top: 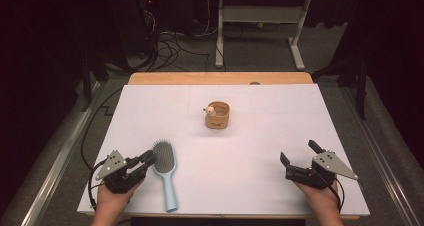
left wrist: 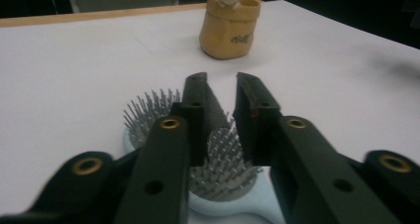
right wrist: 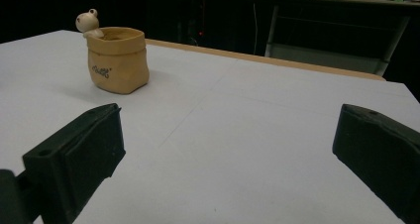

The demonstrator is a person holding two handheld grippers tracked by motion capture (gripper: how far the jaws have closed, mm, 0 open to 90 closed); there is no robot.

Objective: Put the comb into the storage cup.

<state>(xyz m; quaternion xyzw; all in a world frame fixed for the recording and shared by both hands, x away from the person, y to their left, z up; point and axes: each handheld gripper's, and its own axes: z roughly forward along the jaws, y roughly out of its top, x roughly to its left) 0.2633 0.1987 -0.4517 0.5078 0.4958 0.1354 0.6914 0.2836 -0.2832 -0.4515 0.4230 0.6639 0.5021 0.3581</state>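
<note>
A light blue hairbrush (top: 165,162) lies bristles up near the table's front left, its handle toward the front edge. My left gripper (top: 149,157) reaches its head from the left. In the left gripper view the brush's (left wrist: 148,112) bristles sit under and between the jaws of my left gripper (left wrist: 220,78), which stand close together with a narrow gap. A tan bag-shaped pot (top: 217,116) with a small pale figure on its rim stands mid-table; it shows as the pot (left wrist: 229,28) and the pot (right wrist: 117,60) in the gripper views. My right gripper (top: 297,152) rests at front right, its jaws (right wrist: 229,112) wide apart, nothing between them.
The white table sheet (top: 280,116) covers most of the wooden top (top: 220,78). Beyond the table's far edge are a white desk frame (top: 260,21) and loose cables (top: 170,46) on the floor. A person's hands hold both grippers at the front edge.
</note>
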